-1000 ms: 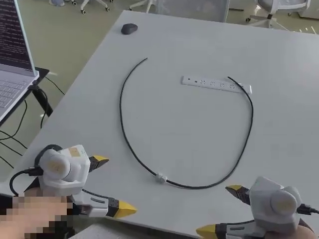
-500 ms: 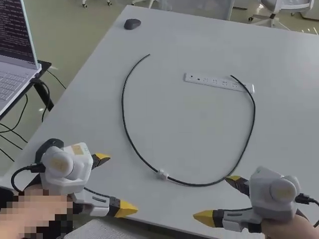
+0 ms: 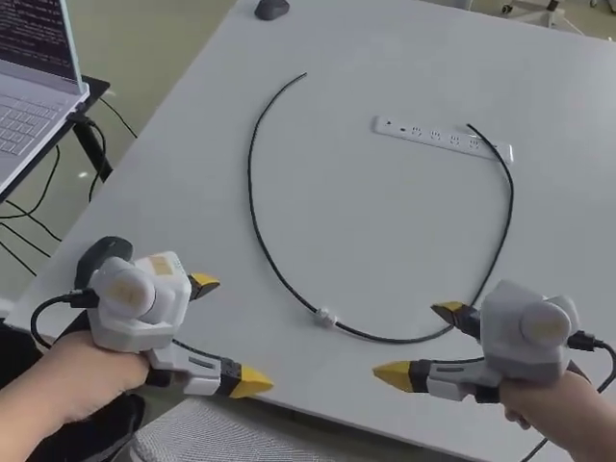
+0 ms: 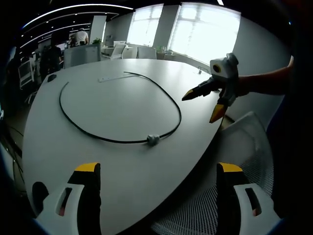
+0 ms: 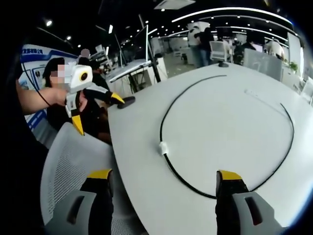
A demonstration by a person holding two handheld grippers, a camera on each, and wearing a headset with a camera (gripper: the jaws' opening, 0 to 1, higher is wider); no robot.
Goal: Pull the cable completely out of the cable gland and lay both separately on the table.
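The white cable gland [image 3: 326,316] sits threaded on the black cable [image 3: 252,192], which loops away from it over the worktop [image 3: 385,221]. Nothing is done yet: pulling out and laying apart remain. The left gripper [image 3: 234,333] and right gripper [image 3: 414,339] flank the gland, apart from it, fingers spread and empty. Far beyond the gland, one cable end meets the power strip [image 3: 441,139]. The gland's nut is too small to judge.

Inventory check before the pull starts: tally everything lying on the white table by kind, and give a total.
Black cable: 1
White cable gland: 1
Power strip: 1
Computer mouse: 1
Total: 4
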